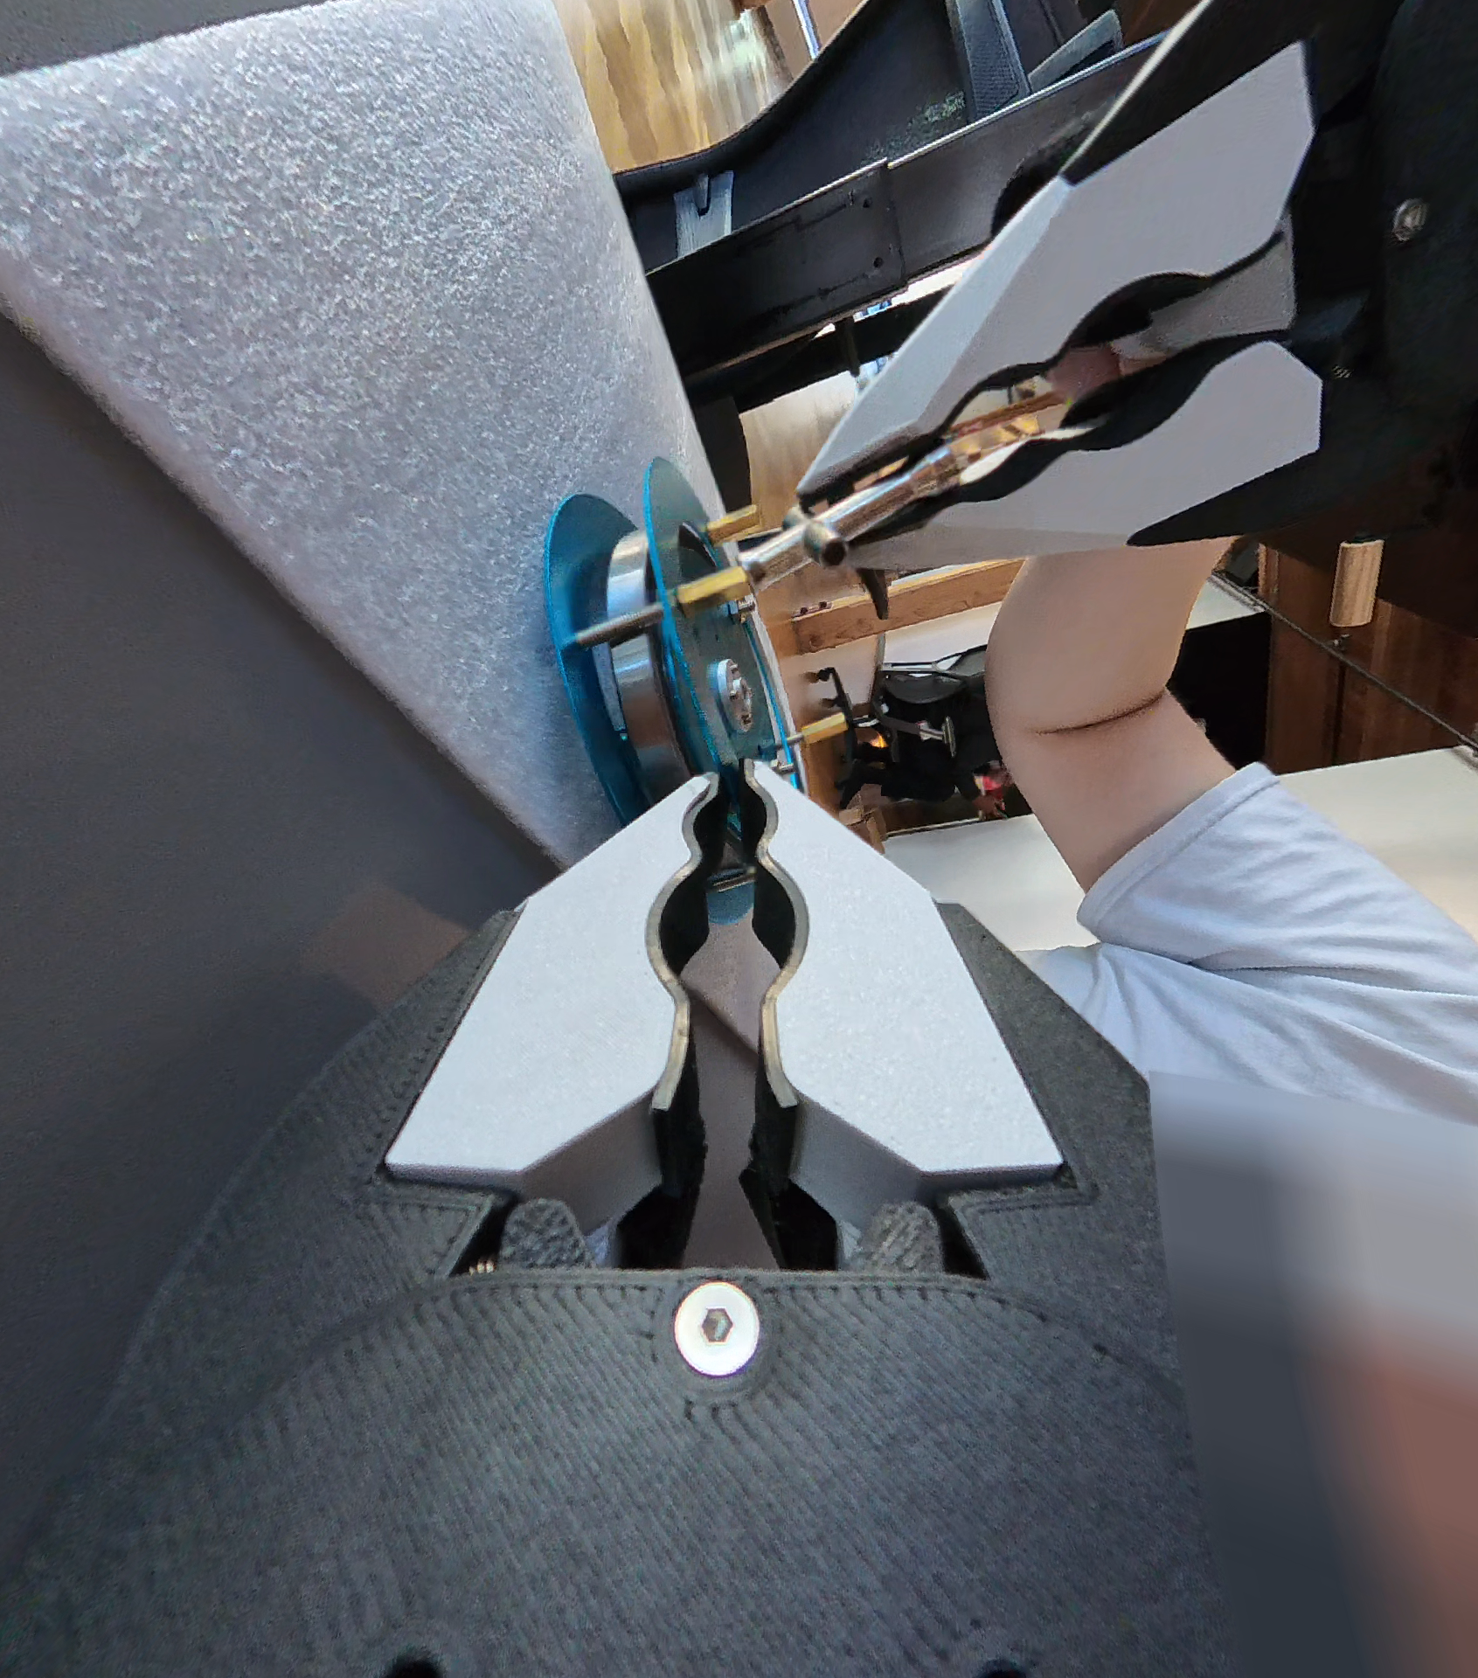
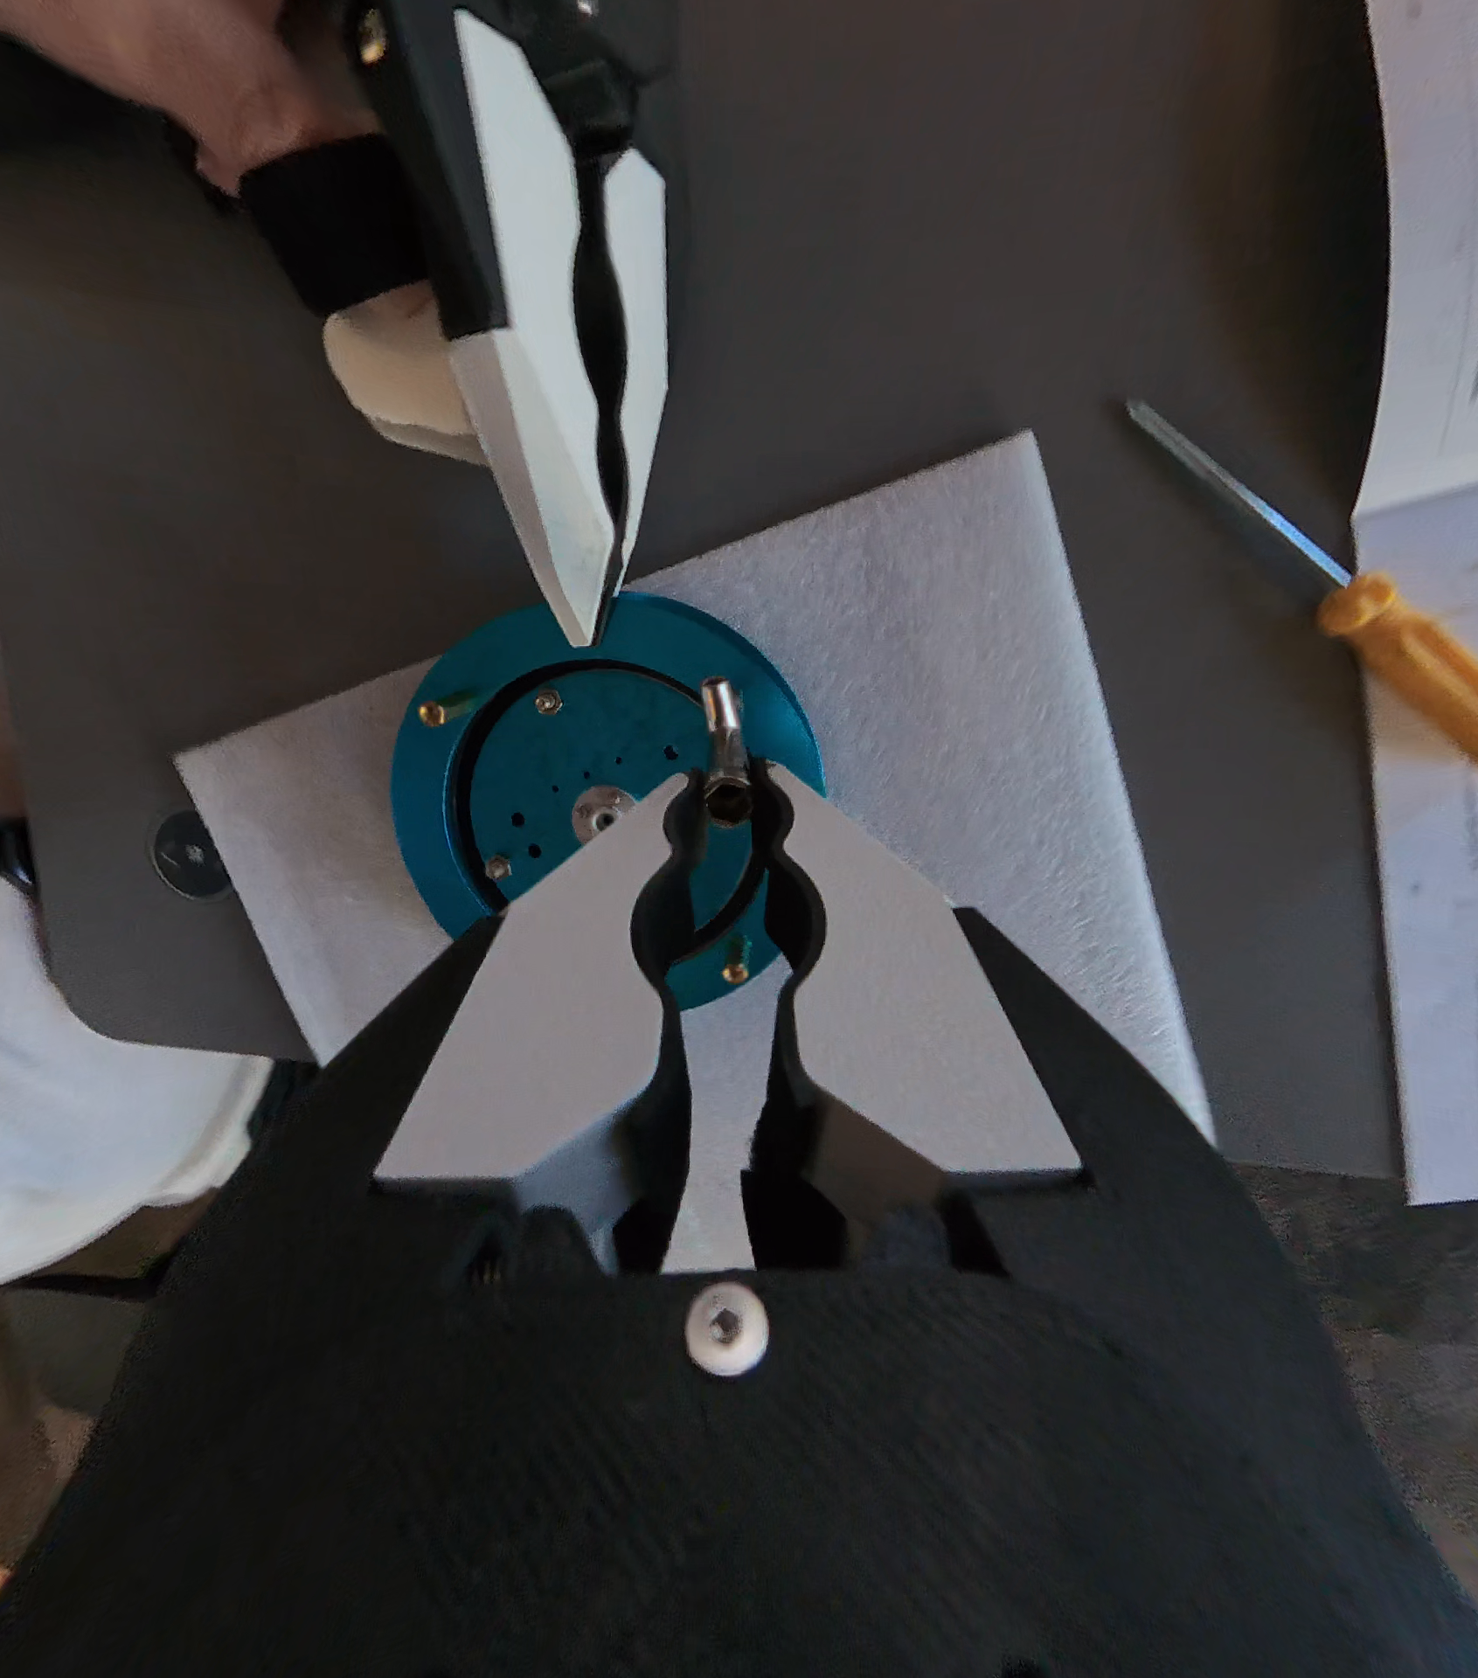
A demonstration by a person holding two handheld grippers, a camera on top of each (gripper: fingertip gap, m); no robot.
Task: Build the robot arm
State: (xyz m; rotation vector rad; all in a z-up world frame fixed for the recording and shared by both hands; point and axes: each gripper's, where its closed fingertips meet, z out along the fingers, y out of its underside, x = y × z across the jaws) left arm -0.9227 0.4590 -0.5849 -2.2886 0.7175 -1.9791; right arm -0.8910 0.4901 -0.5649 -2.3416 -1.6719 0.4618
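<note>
Right wrist view, centre: the round blue metal disc assembly [image 2: 535, 772] lies on a white foam sheet [image 2: 944, 636]; two brass standoffs [image 2: 442, 710] stand fitted near its rim. The right gripper [image 2: 728, 788], jaws nearly closed, pinches a small silver socket tool [image 2: 724, 745] over the plate. The left gripper [image 1: 733, 792] clamps narrowly on the disc's edge. A yellow-handled screwdriver [image 2: 1434, 690] lies at right.

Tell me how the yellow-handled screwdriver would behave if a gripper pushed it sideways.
The yellow-handled screwdriver lies flat on the grey mat, and its handle looks round, so it would probably roll. Handle and metal shaft look rigid, so bending seems unlikely.
</note>
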